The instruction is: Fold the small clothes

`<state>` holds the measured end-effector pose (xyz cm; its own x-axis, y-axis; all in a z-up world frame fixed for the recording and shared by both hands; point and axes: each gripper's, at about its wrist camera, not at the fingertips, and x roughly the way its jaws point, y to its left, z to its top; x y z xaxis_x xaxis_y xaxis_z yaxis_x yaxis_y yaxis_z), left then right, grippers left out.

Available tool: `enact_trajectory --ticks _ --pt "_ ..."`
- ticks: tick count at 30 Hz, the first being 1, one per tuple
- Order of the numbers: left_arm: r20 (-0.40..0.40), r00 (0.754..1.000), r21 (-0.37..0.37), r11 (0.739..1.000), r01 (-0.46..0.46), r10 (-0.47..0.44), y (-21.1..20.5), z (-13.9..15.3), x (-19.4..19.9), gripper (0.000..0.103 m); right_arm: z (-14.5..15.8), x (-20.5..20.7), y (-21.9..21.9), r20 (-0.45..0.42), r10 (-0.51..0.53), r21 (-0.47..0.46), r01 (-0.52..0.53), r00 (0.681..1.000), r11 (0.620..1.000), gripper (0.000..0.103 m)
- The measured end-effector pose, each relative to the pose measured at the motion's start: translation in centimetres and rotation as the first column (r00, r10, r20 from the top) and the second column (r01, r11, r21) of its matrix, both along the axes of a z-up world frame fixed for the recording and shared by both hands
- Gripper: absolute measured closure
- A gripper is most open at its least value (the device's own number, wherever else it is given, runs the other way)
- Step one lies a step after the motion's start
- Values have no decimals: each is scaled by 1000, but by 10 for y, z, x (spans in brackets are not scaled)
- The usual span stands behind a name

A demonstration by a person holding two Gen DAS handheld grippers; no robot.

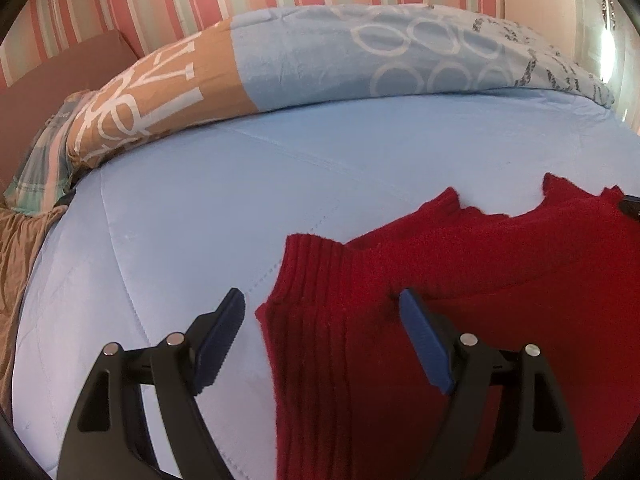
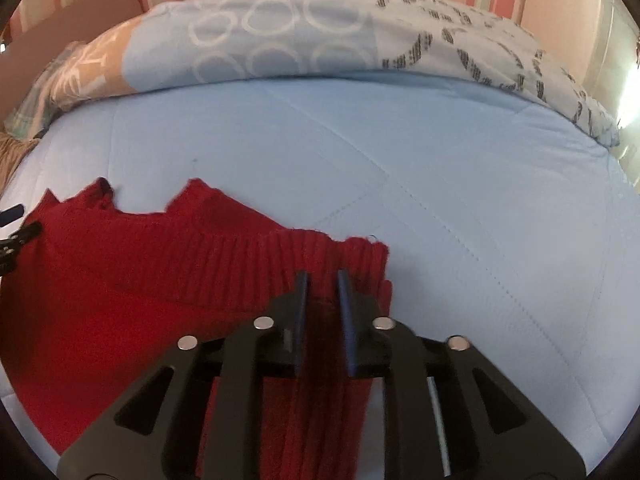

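Red knitted sweater [image 1: 480,272] spread flat on light blue quilt [image 1: 200,208]. Right gripper [image 2: 322,280] nearly closed, pinching the ribbed edge between its pads. Left gripper [image 1: 322,298] wide open, straddling a ribbed corner, gripping nothing.

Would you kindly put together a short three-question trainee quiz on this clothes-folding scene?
1. True or false: the left tongs stand open, with the ribbed edge of the red sweater between their fingers.
2. Multiple choice: the right tongs are A) wide open above the blue quilt, B) narrowed on a ribbed fold of the sweater, C) holding the patterned pillow.
3. Fill in: the wall behind the bed has vertical ____.

Key: 1 true; 2 B; 3 stripes.
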<state>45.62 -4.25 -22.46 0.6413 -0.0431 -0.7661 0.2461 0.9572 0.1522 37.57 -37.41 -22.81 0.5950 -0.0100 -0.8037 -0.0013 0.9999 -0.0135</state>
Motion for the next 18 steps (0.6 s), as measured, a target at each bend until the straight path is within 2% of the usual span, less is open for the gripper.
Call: enact_trajectory --ticks 1,2,4,6,10,12,16,18 --pt "-1 1000 0 1000 -1 1 0 0 0 23 9 -7 2 27 -1 9 1 1000 1000 65" --pt "3 1000 -1 1000 -1 1 1 2 -1 23 16 -14 3 50 -6 10 6 999 1000 56" --pt "17 1000 12 1000 -1 1 1 4 -4 23 29 -32 11 76 -6 2 6 997 1000 53" --pt "24 1000 23 1000 -6 5 1 6 -10 23 32 -46 21 58 -1 7 1 998 1000 52" --pt "14 1000 28 999 -14 14 4 1 -17 23 15 -70 38 -4 15 38 -15 1000 999 52" --pt "5 1000 31 999 -16 15 6 -3 -18 23 -1 -73 35 -38 -20 -5 20 999 1000 52" --pt "4 1000 26 1000 -17 17 11 -6 -20 22 -20 -79 13 -48 -86 71 89 995 993 50" --pt "-1 1000 27 999 -21 21 11 -7 -19 22 -24 -79 13 -43 -91 73 94 995 993 48"
